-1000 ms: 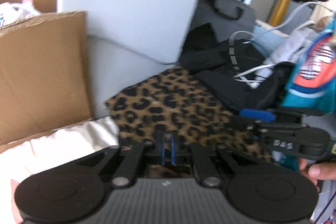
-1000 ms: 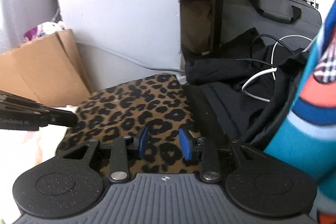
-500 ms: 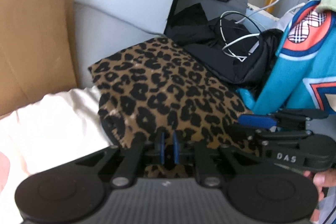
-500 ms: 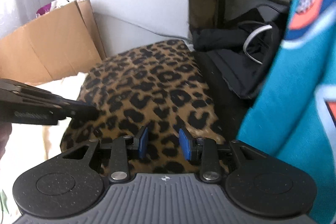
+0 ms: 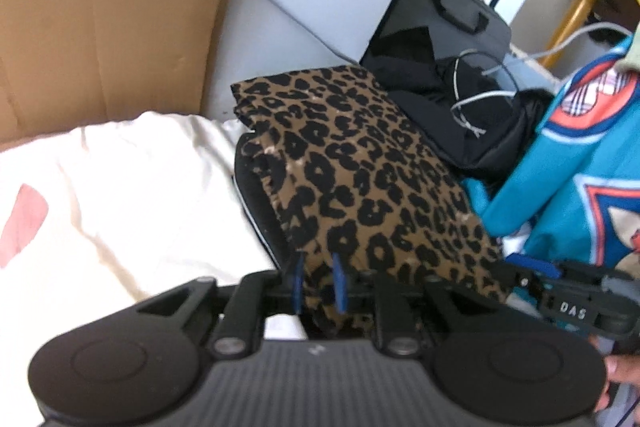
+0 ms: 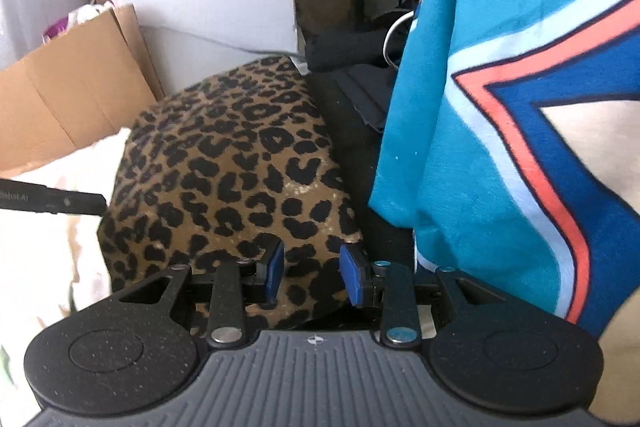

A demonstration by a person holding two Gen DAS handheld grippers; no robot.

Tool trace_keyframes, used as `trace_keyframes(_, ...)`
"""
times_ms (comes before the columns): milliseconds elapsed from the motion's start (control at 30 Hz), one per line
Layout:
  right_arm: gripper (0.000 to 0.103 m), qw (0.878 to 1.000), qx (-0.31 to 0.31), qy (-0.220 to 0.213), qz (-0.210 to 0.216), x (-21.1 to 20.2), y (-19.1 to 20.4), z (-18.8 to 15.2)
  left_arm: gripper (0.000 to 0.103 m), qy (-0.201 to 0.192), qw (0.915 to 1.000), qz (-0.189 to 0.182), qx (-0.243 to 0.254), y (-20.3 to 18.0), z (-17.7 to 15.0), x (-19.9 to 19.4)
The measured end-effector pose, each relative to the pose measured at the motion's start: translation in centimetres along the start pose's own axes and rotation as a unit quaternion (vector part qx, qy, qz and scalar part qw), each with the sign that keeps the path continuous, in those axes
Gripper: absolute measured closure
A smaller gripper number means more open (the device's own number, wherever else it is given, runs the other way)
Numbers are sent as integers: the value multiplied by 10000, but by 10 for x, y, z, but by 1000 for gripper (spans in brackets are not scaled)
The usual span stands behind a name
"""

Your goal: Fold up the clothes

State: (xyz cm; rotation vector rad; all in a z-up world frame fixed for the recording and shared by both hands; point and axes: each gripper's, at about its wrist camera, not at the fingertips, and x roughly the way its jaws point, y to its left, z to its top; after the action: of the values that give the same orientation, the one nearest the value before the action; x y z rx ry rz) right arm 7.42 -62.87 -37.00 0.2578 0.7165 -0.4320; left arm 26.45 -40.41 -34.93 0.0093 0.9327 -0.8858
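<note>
Cream bedding (image 5: 132, 187) fronts a cardboard box (image 5: 104, 23) and a pale wall, where a folded leopard-print garment (image 5: 360, 167) in tan with black spots lies between the bedding and a heap of dark clothes (image 5: 452, 99). At its near edge, the left gripper (image 5: 318, 285) pinches the fabric between narrow-set blue pads. The right gripper (image 6: 312, 273) sits with its jaws parted over the same near edge, clasping nothing, beside a hanging teal jersey (image 6: 500, 99).
</note>
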Motion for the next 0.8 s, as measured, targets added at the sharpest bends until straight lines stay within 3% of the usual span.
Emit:
trace_keyframes(133, 65, 9999, -53, -87, 93, -2, 12, 0, 56, -23, 9995, -217, -214, -5, -10, -2)
trace_keyframes(400, 66, 9991, -406, 88, 105, 6, 29, -13, 56, 338, 9979, -120, -536, -12, -40, 17)
trace_keyframes(600, 78, 9990, -401, 215, -45, 6, 21, -23, 57, 677, 9952, -229, -665, -23, -74, 18)
trace_keyframes(800, 79, 9985, -436, 311, -137, 5, 16, -29, 65, 805, 9916, -246, -982, -27, -101, 8)
